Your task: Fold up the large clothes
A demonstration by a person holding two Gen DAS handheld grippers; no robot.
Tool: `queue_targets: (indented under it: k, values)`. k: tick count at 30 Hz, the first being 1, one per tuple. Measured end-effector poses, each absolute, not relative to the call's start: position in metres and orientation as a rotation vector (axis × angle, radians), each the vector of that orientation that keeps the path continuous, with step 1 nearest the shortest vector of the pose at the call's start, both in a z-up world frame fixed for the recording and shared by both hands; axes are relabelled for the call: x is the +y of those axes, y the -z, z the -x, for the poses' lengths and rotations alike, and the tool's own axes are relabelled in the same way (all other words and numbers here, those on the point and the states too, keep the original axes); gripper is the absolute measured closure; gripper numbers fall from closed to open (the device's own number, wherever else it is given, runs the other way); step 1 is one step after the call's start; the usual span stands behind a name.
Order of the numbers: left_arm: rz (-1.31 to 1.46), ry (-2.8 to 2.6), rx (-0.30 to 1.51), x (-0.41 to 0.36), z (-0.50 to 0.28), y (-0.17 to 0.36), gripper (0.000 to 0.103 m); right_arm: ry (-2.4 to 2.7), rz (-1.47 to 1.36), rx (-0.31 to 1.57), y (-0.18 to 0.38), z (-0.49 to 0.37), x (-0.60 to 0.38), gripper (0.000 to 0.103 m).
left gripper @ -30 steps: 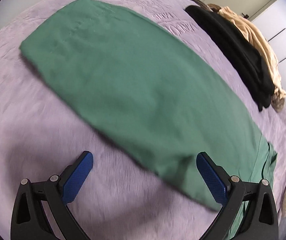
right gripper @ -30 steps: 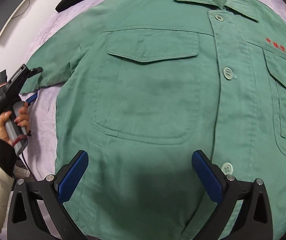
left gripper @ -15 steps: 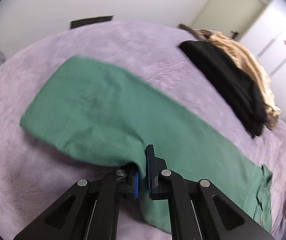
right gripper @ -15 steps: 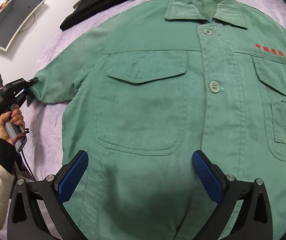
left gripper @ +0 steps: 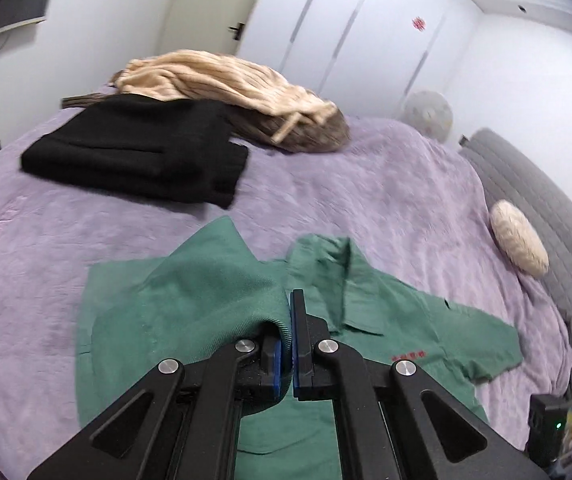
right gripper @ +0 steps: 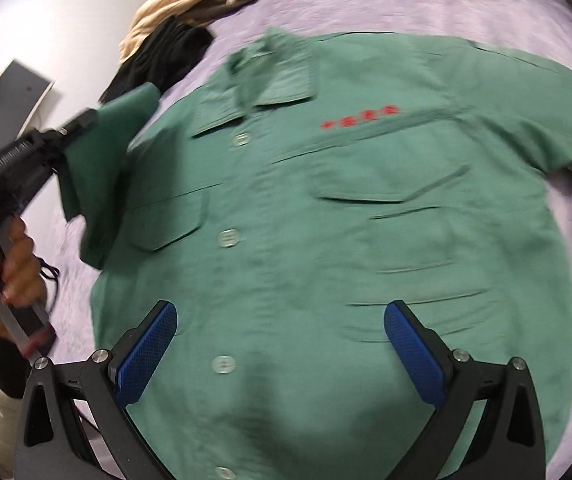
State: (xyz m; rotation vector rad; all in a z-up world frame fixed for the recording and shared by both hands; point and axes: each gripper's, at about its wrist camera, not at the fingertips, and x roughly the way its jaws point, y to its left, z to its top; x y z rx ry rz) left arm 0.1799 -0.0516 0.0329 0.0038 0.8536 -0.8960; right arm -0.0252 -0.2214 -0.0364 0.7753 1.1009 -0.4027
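A green button-up shirt (right gripper: 326, 208) with red lettering and two chest pockets lies face up on the purple bedspread (left gripper: 326, 184). My left gripper (left gripper: 286, 316) is shut on the end of one green sleeve (left gripper: 213, 292) and holds it raised above the shirt's shoulder. In the right wrist view that same gripper (right gripper: 81, 120) shows at the left, in a person's hand, with the sleeve (right gripper: 113, 140) hanging from it. My right gripper (right gripper: 279, 344) hovers open above the shirt's lower front, nothing between its blue pads.
A folded black garment (left gripper: 137, 148) and a beige and brown pile of clothes (left gripper: 229, 84) lie at the far side of the bed. A small round cushion (left gripper: 518, 240) rests by the grey headboard (left gripper: 546, 208). White wardrobe doors (left gripper: 366, 28) stand behind.
My left gripper shut on the sleeve end, then lifted it and swung it over toward the shirt's collar. The right gripper stayed open and moved across the shirt's front.
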Motion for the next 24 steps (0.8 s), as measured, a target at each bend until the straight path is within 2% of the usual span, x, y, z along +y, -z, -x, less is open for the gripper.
queue_targets:
  k: [5, 9, 10, 11, 12, 13, 18, 24]
  values:
    - [-0.298, 0.957, 0.923, -0.15, -0.106, 0.028, 0.099, 0.492, -0.835, 1.122, 0.055, 0.058, -0.257, 0.0]
    - [-0.513, 0.876, 0.931, -0.17, -0.074, 0.078, 0.097, 0.523, -0.807, 1.131, 0.055, 0.061, -0.271, 0.0]
    - [-0.535, 0.883, 0.954, -0.171, -0.071, 0.086, 0.078, 0.526, -0.797, 1.129, 0.054, 0.058, -0.273, 0.0]
    - [-0.523, 0.905, 0.977, -0.167, -0.069, 0.09, 0.041, 0.529, -0.783, 1.125, 0.051, 0.053, -0.275, 0.0]
    - [-0.511, 0.91, 0.973, -0.164, -0.066, 0.088, 0.025, 0.529, -0.767, 1.121, 0.048, 0.049, -0.278, 0.0]
    - [-0.513, 0.911, 0.939, -0.161, -0.061, 0.083, 0.013, 0.528, -0.753, 1.117, 0.045, 0.05, -0.278, 0.0]
    - [-0.577, 0.929, 0.871, -0.134, -0.049, 0.056, 0.013, 0.458, -0.645, 1.084, 0.022, 0.005, -0.264, 0.0]
    - [-0.432, 0.624, 0.865, -0.028, -0.098, 0.027, 0.013, 0.275, -0.428, 1.122, 0.031, -0.103, -0.191, 0.0]
